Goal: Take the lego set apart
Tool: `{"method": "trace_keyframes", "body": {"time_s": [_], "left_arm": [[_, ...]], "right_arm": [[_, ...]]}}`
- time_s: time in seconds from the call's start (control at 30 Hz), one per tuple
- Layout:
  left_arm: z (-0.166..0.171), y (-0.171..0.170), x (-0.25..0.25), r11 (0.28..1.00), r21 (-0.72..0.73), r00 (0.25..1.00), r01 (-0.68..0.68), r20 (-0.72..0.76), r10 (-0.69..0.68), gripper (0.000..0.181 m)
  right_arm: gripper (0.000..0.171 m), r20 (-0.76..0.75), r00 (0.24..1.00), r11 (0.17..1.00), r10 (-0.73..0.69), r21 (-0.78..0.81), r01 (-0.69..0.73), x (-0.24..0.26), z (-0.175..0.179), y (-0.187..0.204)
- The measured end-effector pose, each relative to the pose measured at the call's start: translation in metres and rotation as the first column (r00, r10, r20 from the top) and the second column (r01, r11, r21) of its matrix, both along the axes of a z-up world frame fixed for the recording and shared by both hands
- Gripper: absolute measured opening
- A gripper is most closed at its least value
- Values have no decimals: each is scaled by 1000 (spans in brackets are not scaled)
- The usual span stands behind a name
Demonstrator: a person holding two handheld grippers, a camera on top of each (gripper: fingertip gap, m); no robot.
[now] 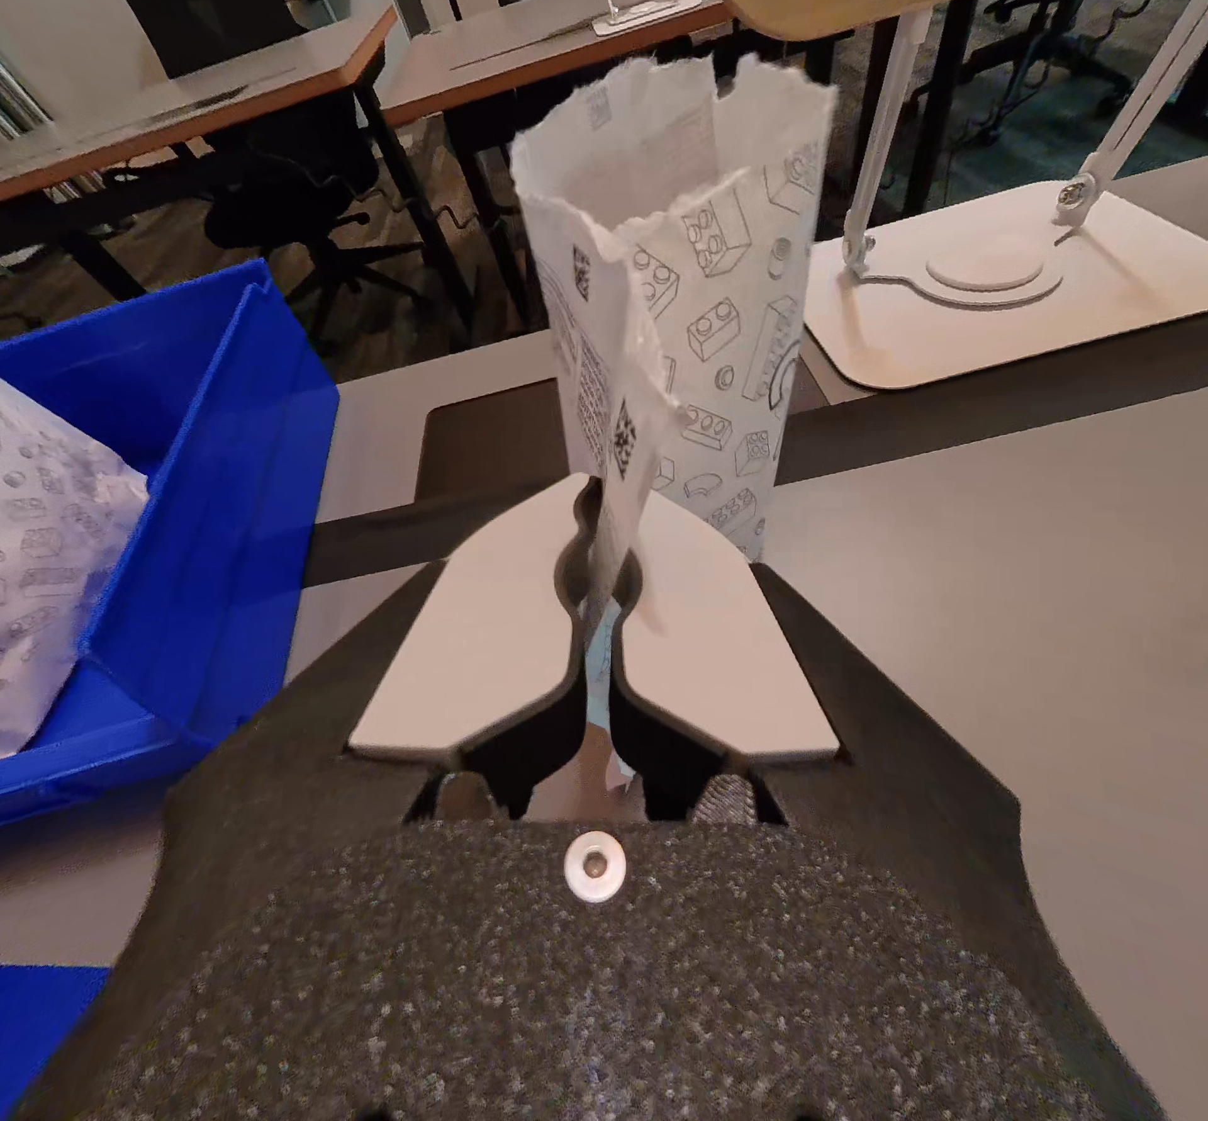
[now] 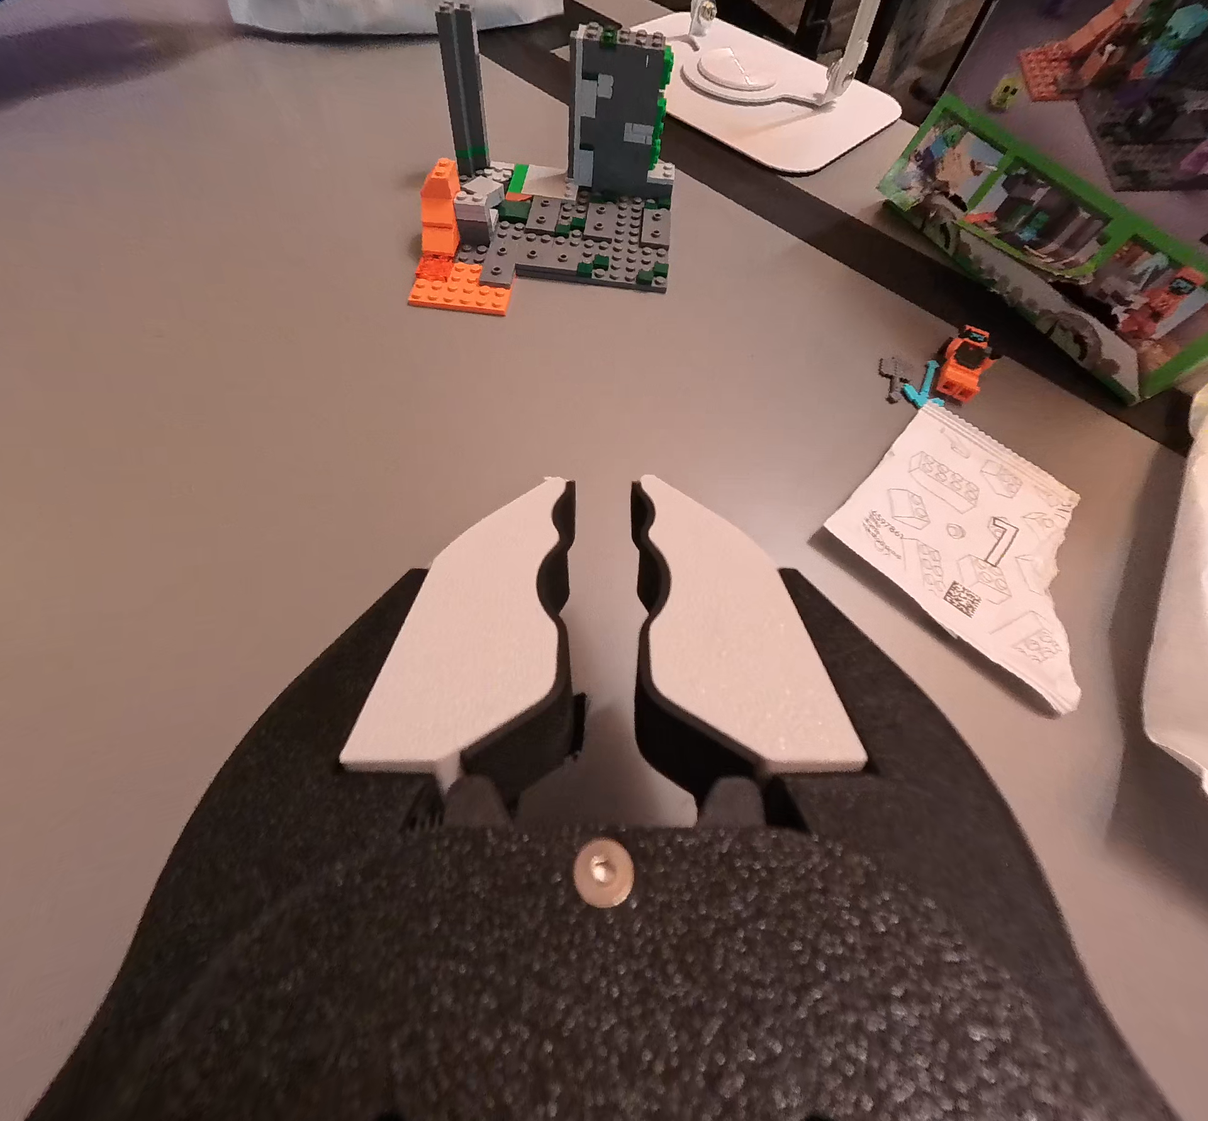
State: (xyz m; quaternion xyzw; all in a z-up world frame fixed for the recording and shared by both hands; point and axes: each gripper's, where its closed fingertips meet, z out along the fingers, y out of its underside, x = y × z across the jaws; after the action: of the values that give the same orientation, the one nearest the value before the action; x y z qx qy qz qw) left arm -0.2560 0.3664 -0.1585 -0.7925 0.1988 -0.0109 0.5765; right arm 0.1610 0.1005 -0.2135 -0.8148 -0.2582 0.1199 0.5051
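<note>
Well ahead of R tool (image 2: 603, 488): lego set (image 2: 546, 174)

- Grey worktop (image 2: 196, 403)
- Lego build (image 2: 549, 187) mid-worktop
- Orange minifigure (image 2: 964, 364) and flat printed paper bag (image 2: 961, 553) near the right edge
- Green lego box (image 2: 1046, 252), white lamp base (image 2: 784, 102) toward the far-right corner
- Blue bin (image 1: 196, 501) at the left edge
</note>
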Motion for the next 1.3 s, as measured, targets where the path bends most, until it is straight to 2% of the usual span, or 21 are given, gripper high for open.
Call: {"method": "trace_keyframes", "body": {"time_s": [0.23,0.53,0.7,0.87,1.03,1.17,1.23,1.3], "left_arm": [[55,-4,-19,996,76,999,-44,30,42,1],[164,2,-104,960,231,986,-157,94,139,1],[195,25,-159,929,266,963,-257,151,223,1],[181,63,-205,908,256,942,-332,137,306,1],[127,102,-252,895,181,912,-408,129,390,1],[84,115,-278,882,113,887,-458,124,445,1],[59,116,-287,871,17,867,-491,111,486,1],[49,112,-295,850,-10,843,-527,120,524,1]], "right_arm": [[16,-2,1000,1000,-4,-15,4,3,-3,0],[15,9,1000,999,5,-37,-5,-1,-11,1],[15,7,1000,999,5,-53,-5,-2,-17,3],[15,0,1000,998,7,-55,-7,-5,-20,4],[15,-13,1000,1000,4,-30,-5,-8,-17,7],[15,-24,1000,1000,-1,-12,0,-9,-14,10],[15,-33,999,1000,2,-10,-2,-10,-14,11],[15,-38,999,1000,3,-12,-4,-10,-15,13]]}}
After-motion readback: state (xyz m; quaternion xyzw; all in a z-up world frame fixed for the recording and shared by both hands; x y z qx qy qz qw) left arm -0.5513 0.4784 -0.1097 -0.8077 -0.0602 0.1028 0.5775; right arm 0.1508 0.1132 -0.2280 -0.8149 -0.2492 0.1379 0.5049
